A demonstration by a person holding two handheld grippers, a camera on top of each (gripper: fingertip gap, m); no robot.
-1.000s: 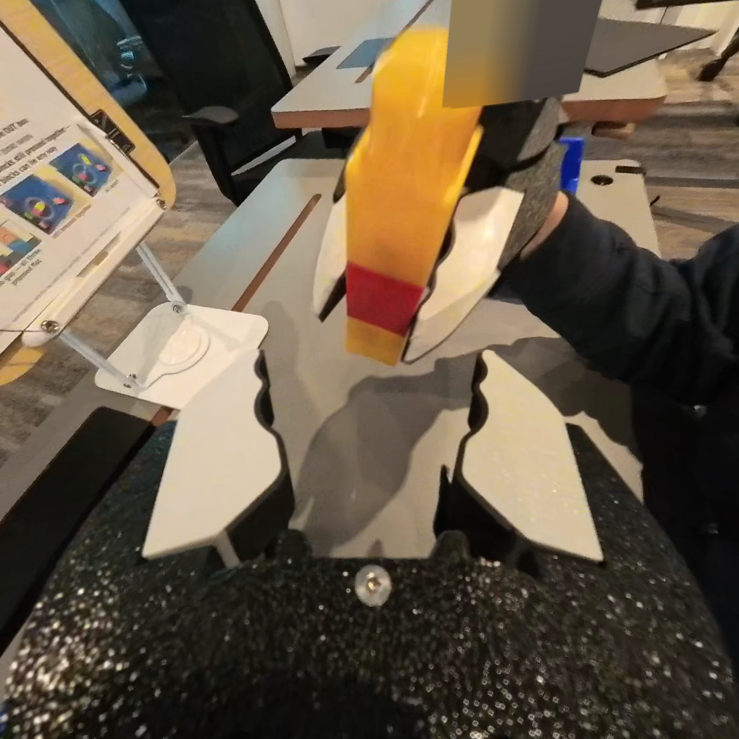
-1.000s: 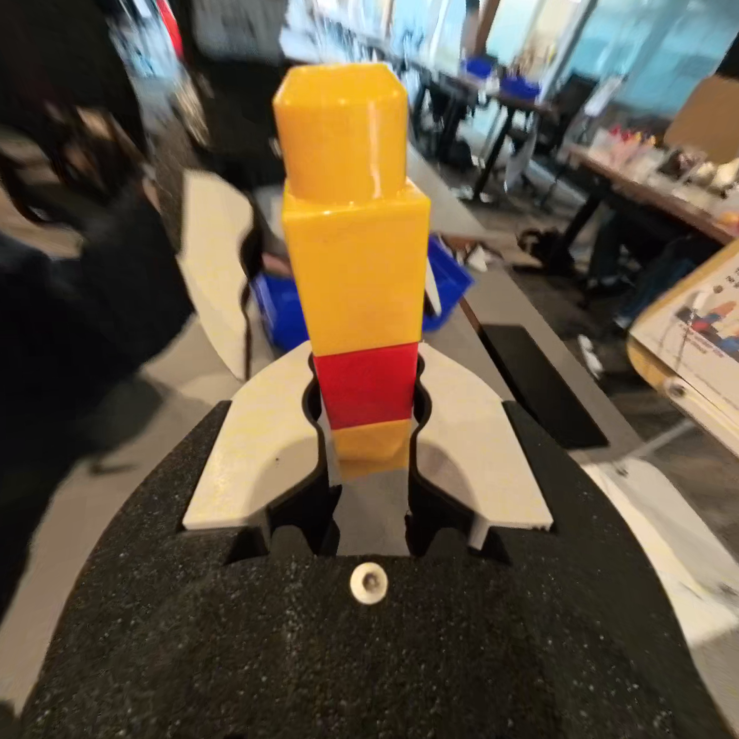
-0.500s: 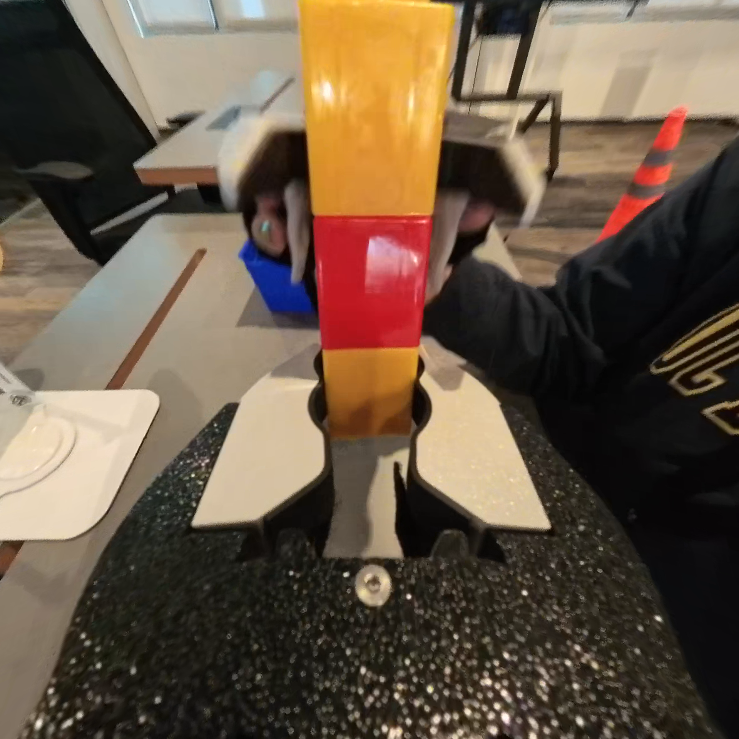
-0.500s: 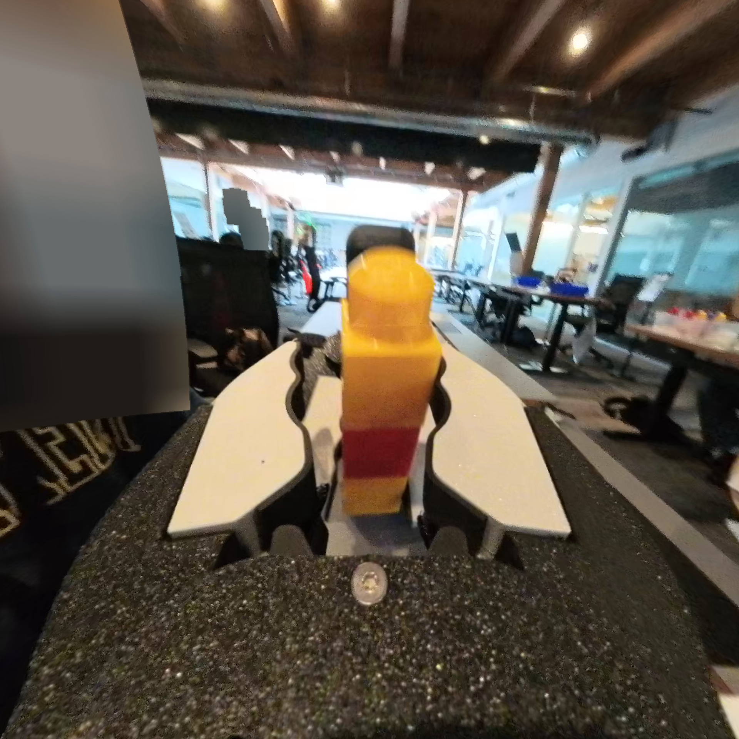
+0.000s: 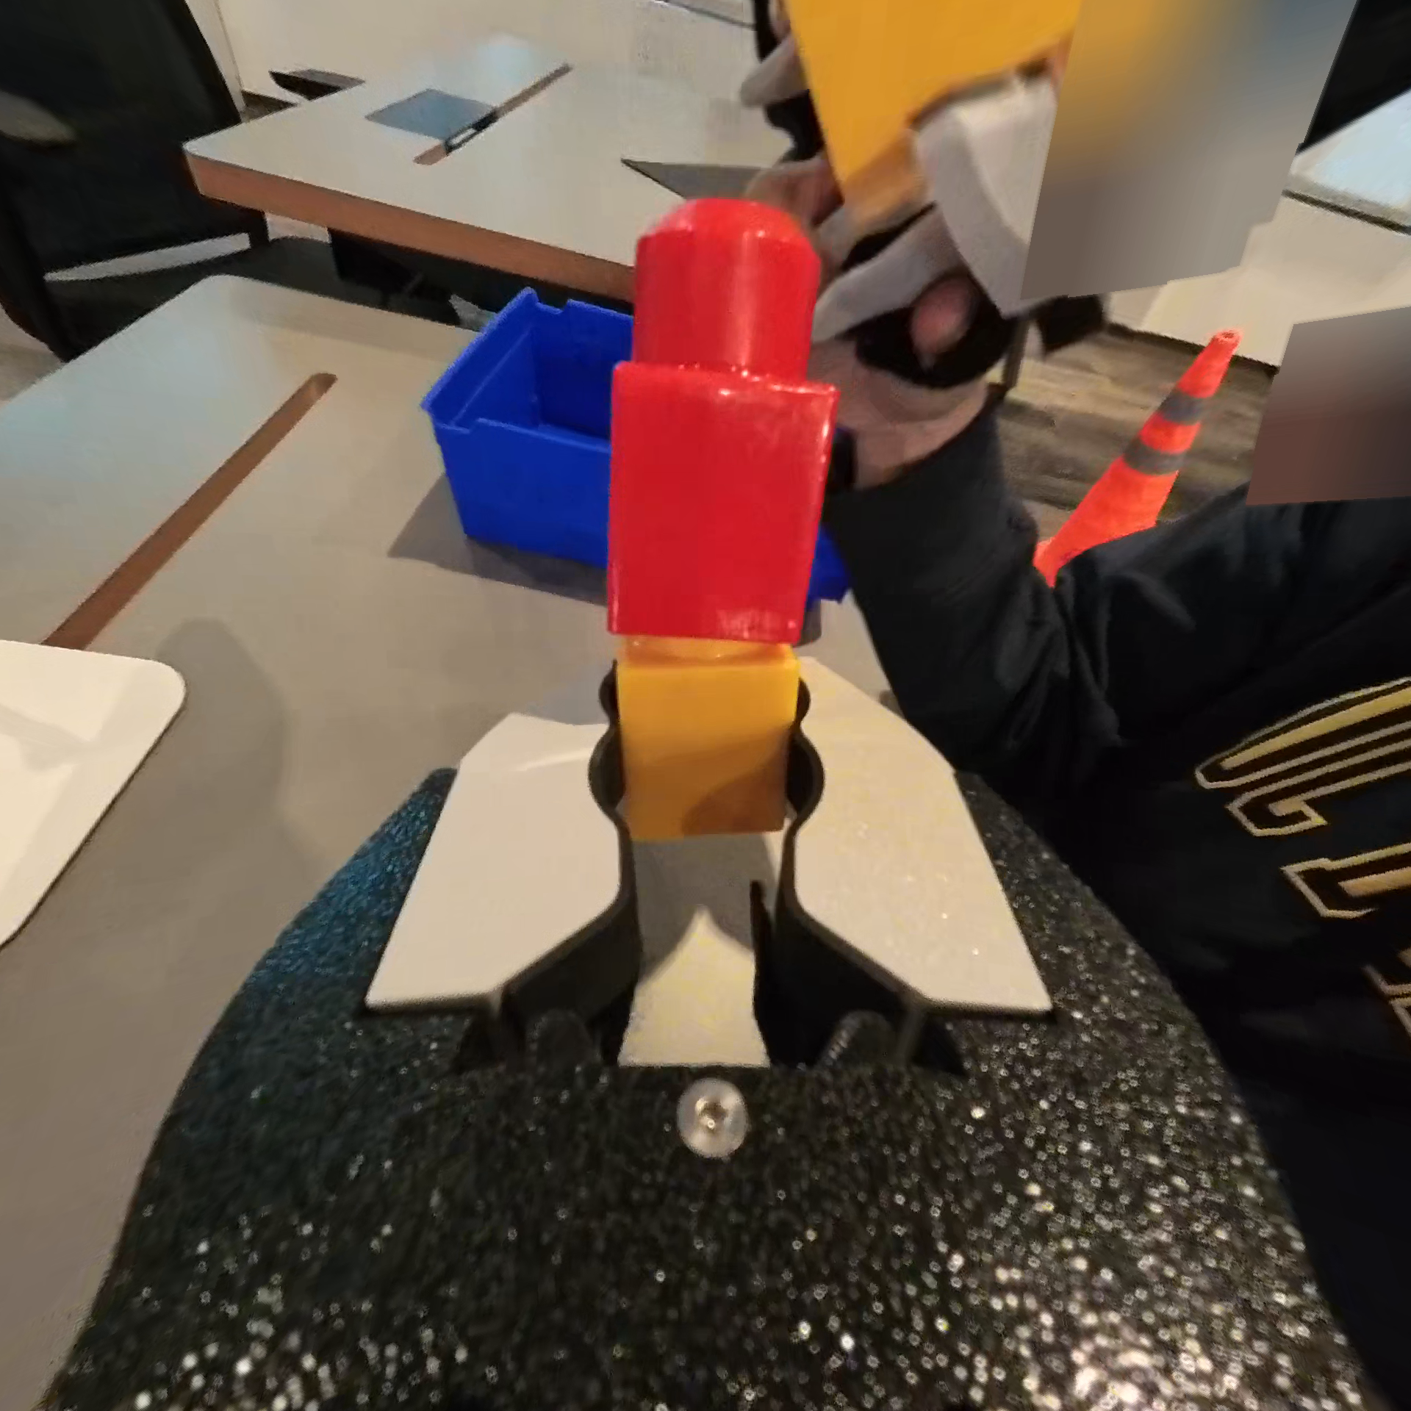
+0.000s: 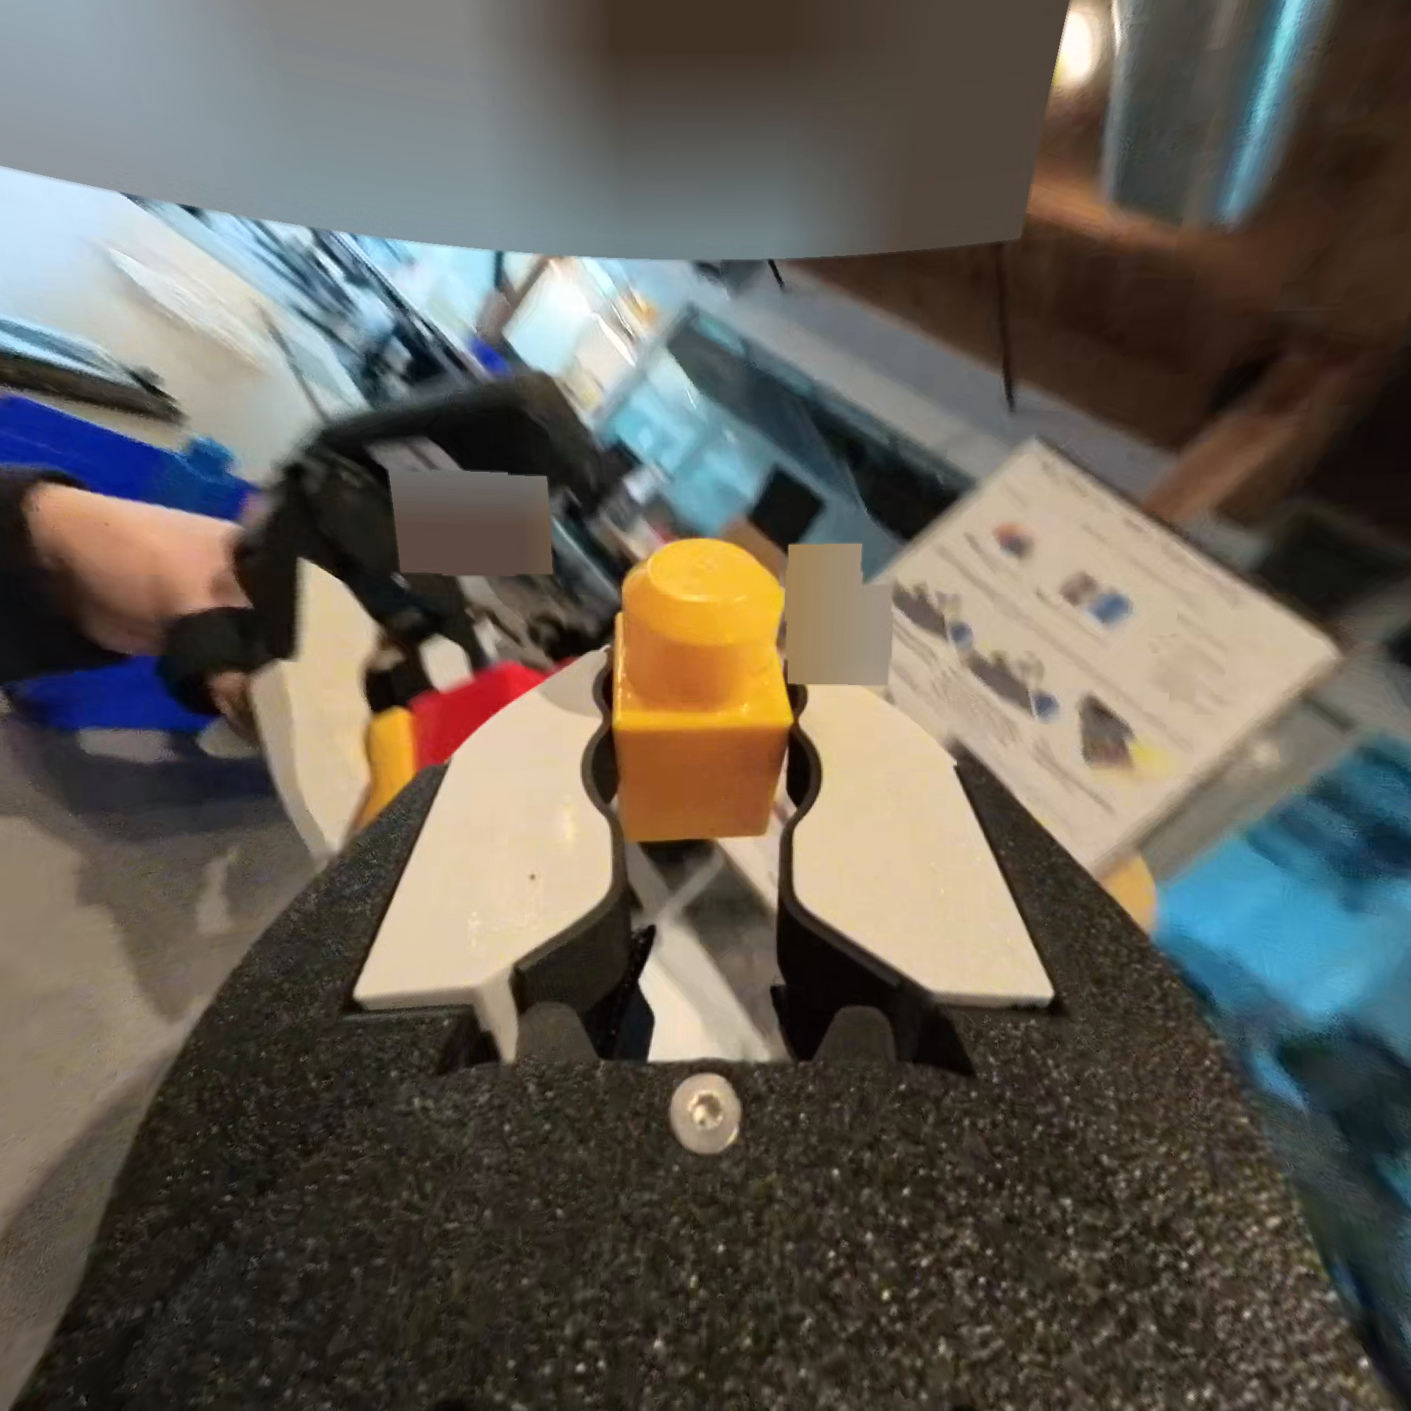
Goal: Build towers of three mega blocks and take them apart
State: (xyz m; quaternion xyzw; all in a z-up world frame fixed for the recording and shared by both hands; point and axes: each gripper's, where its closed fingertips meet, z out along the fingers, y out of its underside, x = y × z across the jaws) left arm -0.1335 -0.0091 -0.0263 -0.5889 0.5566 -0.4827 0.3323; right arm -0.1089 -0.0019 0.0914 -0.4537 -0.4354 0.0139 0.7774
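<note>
My left gripper [image 5: 706, 710] is shut on a yellow block [image 5: 706, 763], with a red block [image 5: 718, 489] stacked upright on top of it, held above the grey table [image 5: 229, 611]. My right gripper [image 6: 699, 687] is shut on a single yellow block [image 6: 699, 748], stud pointing away. In the left wrist view that yellow block [image 5: 908, 69] and the right gripper's fingers [image 5: 985, 175] are up at the top right, apart from the red block. In the right wrist view the red block [image 6: 466, 710] and the left gripper's fingers [image 6: 290, 725] show at the left.
A blue bin [image 5: 527, 458] stands on the table behind the blocks. A white stand base [image 5: 69, 763] lies at the left edge. An instruction sheet [image 6: 1069, 672] stands at the right. An orange cone [image 5: 1145, 458] is on the floor. A person's dark sleeve [image 5: 1069, 725] is at the right.
The top yellow block has come off the three-block tower and gone up and away in my right gripper. My left gripper keeps the red block on the lower yellow one.
</note>
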